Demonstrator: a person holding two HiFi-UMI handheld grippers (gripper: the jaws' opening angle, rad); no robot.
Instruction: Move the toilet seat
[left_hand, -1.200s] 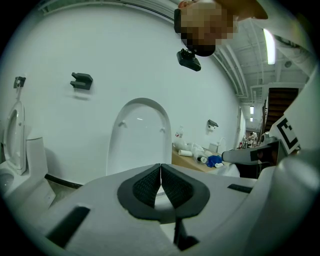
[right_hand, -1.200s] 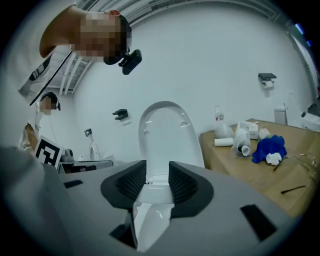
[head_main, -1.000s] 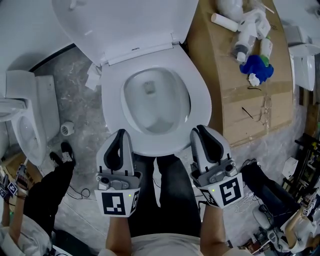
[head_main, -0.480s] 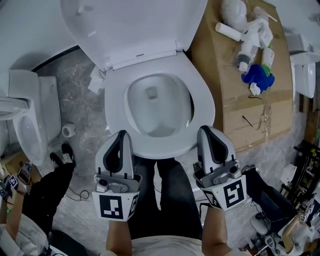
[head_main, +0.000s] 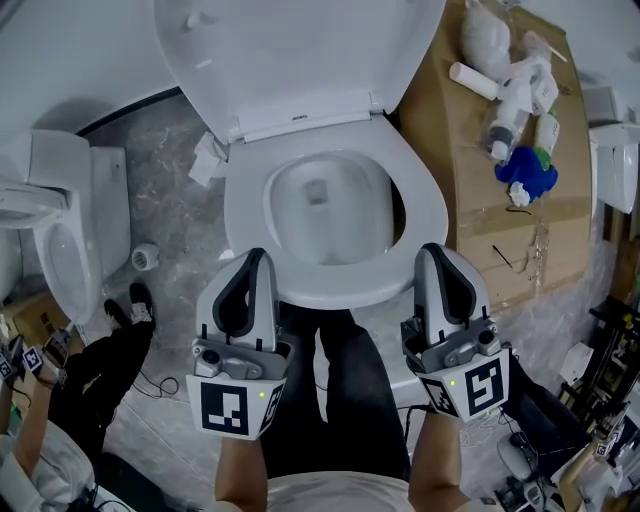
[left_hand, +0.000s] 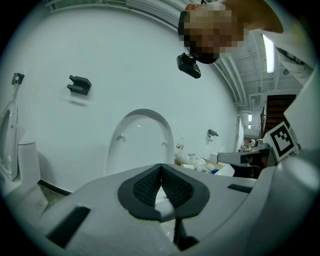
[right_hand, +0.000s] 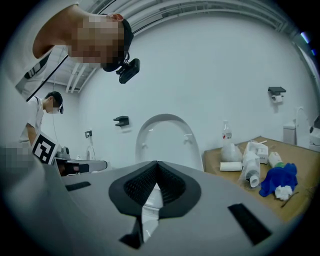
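You held the left gripper (head_main: 254, 258) and the right gripper (head_main: 432, 250) with jaws pressed together on nothing, tips near the front rim of the toilet seat (head_main: 243, 200); the seat lay flat on the bowl, lid (head_main: 290, 60) raised against the wall; closed tips probably suited nudging under that rim.

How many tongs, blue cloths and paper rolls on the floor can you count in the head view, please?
Tongs: 2, left tongs and right tongs
Blue cloth: 1
Paper roll on the floor: 1
Total: 4
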